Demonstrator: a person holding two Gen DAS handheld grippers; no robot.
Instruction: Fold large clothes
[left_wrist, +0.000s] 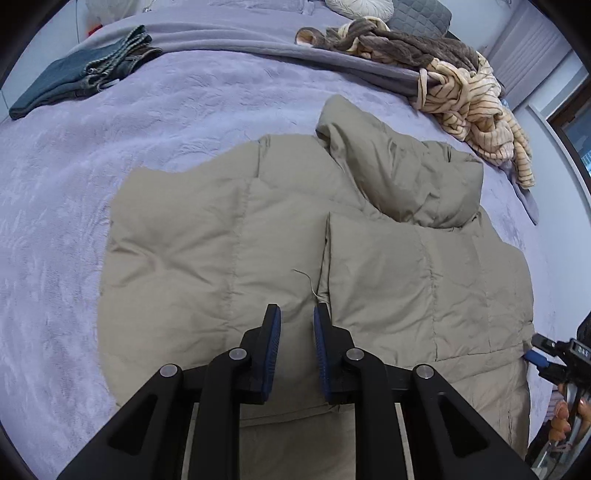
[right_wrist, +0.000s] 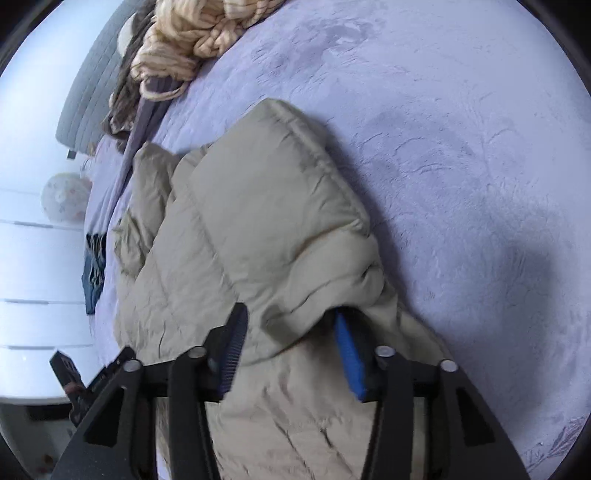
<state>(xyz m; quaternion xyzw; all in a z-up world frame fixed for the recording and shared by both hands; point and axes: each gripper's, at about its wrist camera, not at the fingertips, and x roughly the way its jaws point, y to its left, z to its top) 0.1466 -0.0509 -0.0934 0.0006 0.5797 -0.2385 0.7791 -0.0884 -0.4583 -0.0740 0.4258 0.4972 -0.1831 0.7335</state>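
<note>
Puffer jacket (left_wrist: 280, 236), beige and quilted, lies spread on a lilac bedspread (left_wrist: 66, 229), filling the near middle of the bed. We see one panel or sleeve folded over its right half, and its hood bunched at the far right. Its near hem is cut off behind our left gripper (left_wrist: 297, 314), so we cannot tell how far it hangs toward us.

Our left gripper hovers above the jacket's middle seam with its blue-padded jaws at a narrow gap and nothing between them. Whether the tips touch the fabric is hard to judge.

Our right gripper (right_wrist: 288, 314) sits at the jacket's right edge. In its own view the jaws stand fairly wide with a thick fold of the jacket bulging between them. The right blue pad is tucked under the fold, but we cannot tell if both pads press on it. From the left wrist view only its tip shows at the frame's right edge, with fingers of a hand (left_wrist: 565, 417) below.

On the far side lie folded dark jeans (left_wrist: 81, 77) at left and a heap of striped and brown clothes (left_wrist: 461, 85) at right, partly cut off.
</note>
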